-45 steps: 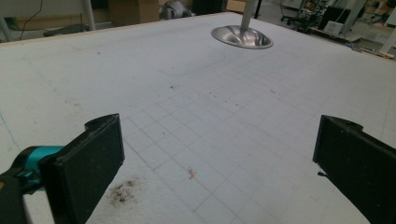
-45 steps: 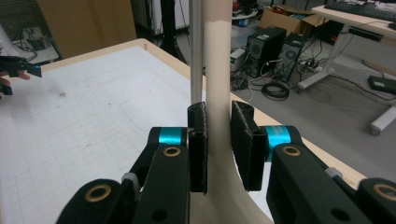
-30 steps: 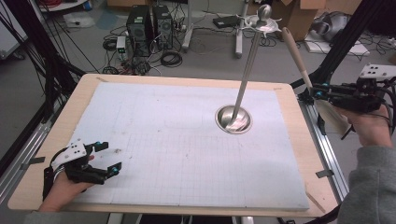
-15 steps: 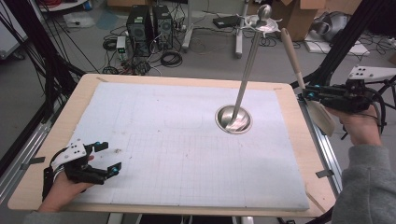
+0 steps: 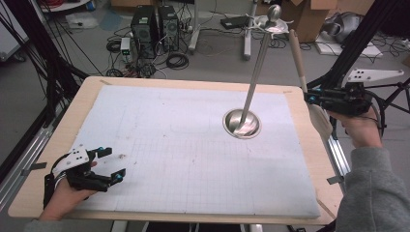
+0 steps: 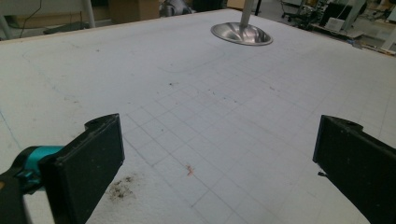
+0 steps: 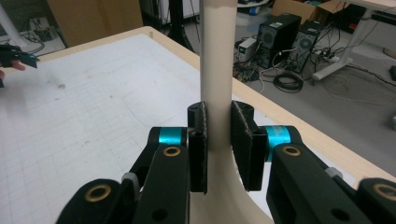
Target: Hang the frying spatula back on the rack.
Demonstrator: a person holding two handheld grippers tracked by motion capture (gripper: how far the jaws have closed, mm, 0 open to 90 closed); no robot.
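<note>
white gridded table (image 5: 183, 145), right gripper (image 7: 218, 140) clamped on wooden spatula (image 7: 215, 70), left gripper (image 5: 107, 165) wide, nothing between

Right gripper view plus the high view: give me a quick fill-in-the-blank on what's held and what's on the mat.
1. The right gripper is shut on the handle of a wooden ____.
2. The left gripper rests with its jaws ____.
3. The metal stand rises from a round ____ on the white mat.

Missing words: spatula; open; base

Your left gripper (image 6: 219, 158) hovers low over the white gridded mat (image 6: 196, 93), jaws wide apart, nothing between; steel stand base (image 6: 241, 34) sits far ahead.
</note>
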